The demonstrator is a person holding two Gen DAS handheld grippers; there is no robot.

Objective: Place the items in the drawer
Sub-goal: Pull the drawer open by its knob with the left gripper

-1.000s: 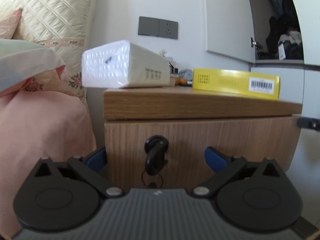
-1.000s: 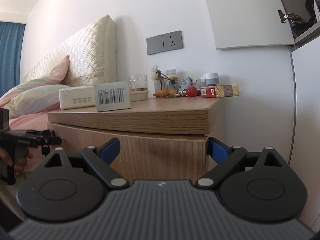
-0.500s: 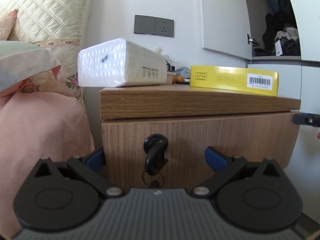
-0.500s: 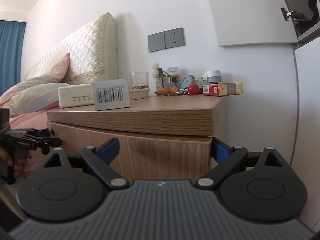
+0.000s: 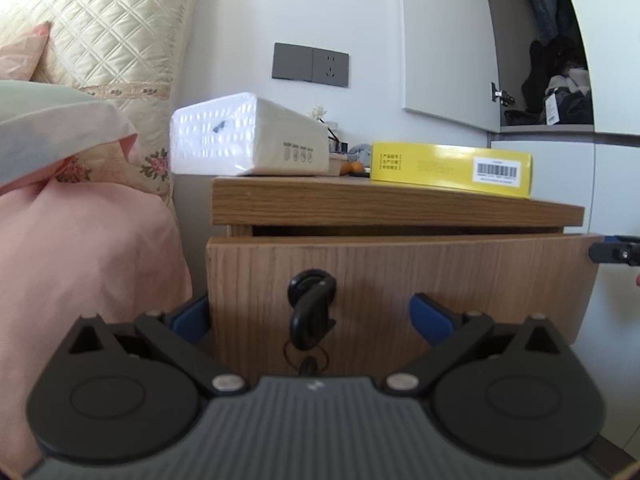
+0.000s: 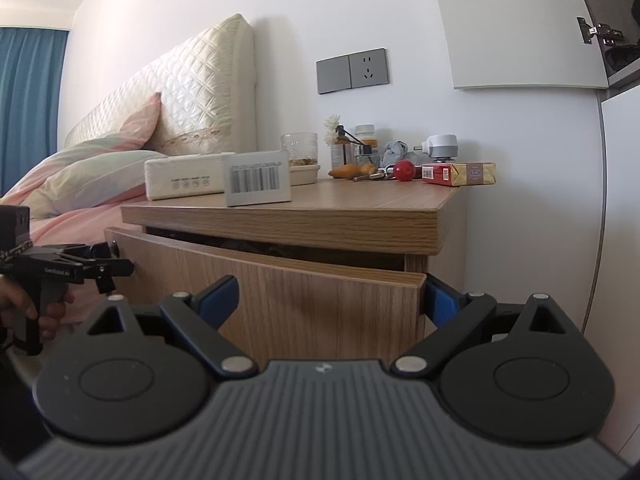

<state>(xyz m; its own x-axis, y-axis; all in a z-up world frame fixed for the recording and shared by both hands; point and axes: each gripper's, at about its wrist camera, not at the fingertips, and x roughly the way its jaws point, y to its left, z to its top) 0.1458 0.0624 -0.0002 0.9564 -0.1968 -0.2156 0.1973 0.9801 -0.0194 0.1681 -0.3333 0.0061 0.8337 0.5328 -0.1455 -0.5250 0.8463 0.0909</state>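
The wooden drawer front (image 5: 400, 280) of the nightstand stands slightly out, with a dark gap under the top; it also shows in the right wrist view (image 6: 304, 304). My left gripper (image 5: 312, 316) is open, its blue fingers astride the drawer's left edge and black key handle (image 5: 311, 308). My right gripper (image 6: 332, 300) is open, its fingers astride the drawer's right edge. On the top lie a white tissue pack (image 5: 248, 144), a yellow box (image 5: 452, 166), a red and gold pack (image 6: 460, 174), a red ball (image 6: 405, 170) and keys.
A bed with pink cover (image 5: 80, 260) and pillows is on the left. A glass jar (image 6: 300, 150), small bottles and a grey plug adapter (image 6: 440, 146) stand at the back of the nightstand top (image 6: 360, 200). An open wardrobe (image 5: 560, 80) is on the right.
The drawer has come out from shut to slightly open, and both grippers have pulled back with it. The gap under the top is new.
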